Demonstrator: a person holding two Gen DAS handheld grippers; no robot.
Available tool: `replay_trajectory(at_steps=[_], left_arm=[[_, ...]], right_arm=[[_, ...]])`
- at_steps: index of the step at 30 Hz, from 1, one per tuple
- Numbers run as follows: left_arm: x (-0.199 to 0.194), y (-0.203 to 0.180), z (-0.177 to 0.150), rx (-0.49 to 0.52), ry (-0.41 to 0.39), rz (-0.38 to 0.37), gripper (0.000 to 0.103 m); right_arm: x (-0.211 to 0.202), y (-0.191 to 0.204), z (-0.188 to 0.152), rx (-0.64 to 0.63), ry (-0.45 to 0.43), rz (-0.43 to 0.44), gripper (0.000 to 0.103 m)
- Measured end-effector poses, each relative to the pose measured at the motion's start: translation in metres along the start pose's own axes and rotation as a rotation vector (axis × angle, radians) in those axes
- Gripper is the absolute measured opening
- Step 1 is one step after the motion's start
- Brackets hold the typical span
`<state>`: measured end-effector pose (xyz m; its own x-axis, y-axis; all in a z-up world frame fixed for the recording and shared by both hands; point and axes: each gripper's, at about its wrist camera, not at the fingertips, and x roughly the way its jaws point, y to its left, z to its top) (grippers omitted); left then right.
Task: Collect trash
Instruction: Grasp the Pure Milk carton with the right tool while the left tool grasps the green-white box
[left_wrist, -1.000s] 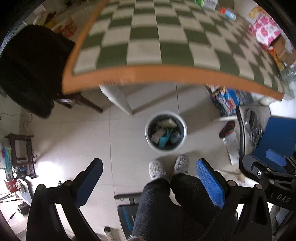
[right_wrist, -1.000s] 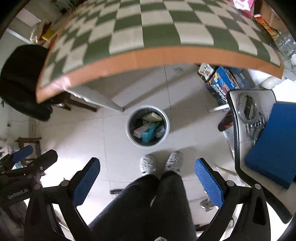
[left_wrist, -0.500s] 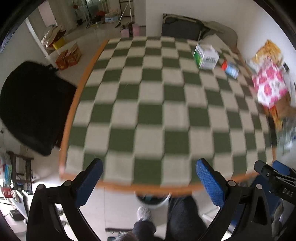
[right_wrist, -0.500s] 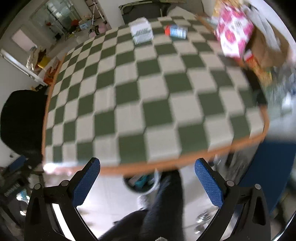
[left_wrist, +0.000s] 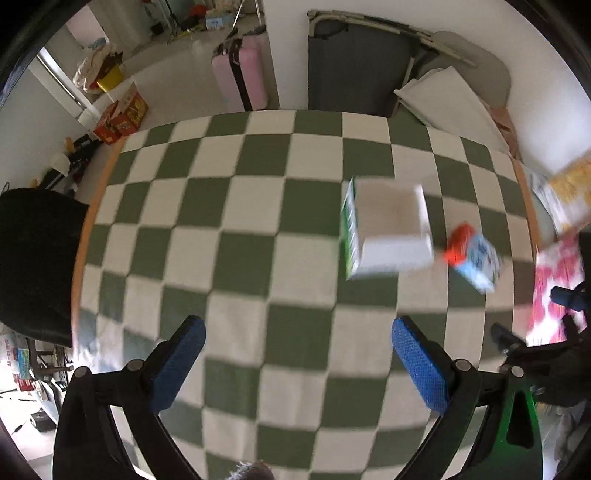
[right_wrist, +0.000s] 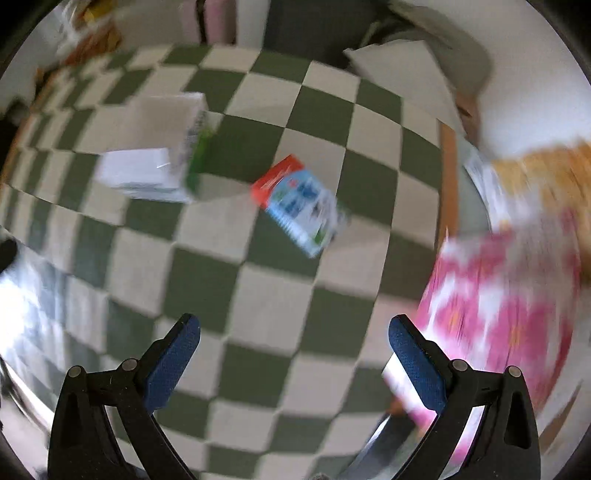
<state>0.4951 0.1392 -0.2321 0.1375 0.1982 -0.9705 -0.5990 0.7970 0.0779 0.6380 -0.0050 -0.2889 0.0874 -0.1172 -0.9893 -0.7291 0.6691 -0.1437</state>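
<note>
While both views are blurred, the left gripper (left_wrist: 295, 365) and right gripper (right_wrist: 295, 362) hang over the checkered surface (left_wrist: 236, 236), jaws spread wide and holding nothing. A white-and-green box (left_wrist: 384, 232) lies on the surface ahead, with a small carton (right_wrist: 301, 206), red at one end and blue-white along its side, just beside it to the right. A pink-and-white package (right_wrist: 506, 306) sits at the surface's right edge, near the right gripper.
</note>
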Motion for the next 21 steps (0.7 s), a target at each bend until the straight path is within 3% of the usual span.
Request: replay_trajectory(at_steps=[8, 9, 11, 12, 13, 15, 18, 21], left_arm=[[0.043, -0.025, 0.053, -0.028, 0.081, -0.039, 0.103], [0.047, -0.028, 0.055, -0.034, 0.091, -0.047, 0.103], [0.052, -0.032, 0.059, -0.039, 0.105, -0.067, 0.103], [0.053, -0.036, 0.06, -0.038, 0.111, -0.077, 0.103], [0.055, -0.038, 0.061, -0.038, 0.115, -0.08, 0.103], [0.06, -0.044, 0.065, -0.041, 0.127, -0.104, 0.103], [0.073, -0.054, 0.072, -0.047, 0.161, -0.136, 0.103], [0.091, -0.063, 0.079, -0.042, 0.207, -0.15, 0.102]], right_arm=[[0.075, 0.003, 0.076, -0.242, 0.134, -0.03, 0.103], [0.081, 0.004, 0.079, -0.25, 0.143, -0.016, 0.101], [0.093, 0.003, 0.085, -0.242, 0.16, 0.03, 0.089], [0.098, -0.001, 0.086, -0.212, 0.168, 0.059, 0.072], [0.101, -0.007, 0.086, -0.179, 0.17, 0.076, 0.067], [0.102, -0.026, 0.087, -0.052, 0.16, 0.125, 0.066], [0.105, -0.074, 0.079, 0.248, 0.161, 0.152, 0.066], [0.11, -0.102, 0.069, 0.419, 0.167, 0.21, 0.067]])
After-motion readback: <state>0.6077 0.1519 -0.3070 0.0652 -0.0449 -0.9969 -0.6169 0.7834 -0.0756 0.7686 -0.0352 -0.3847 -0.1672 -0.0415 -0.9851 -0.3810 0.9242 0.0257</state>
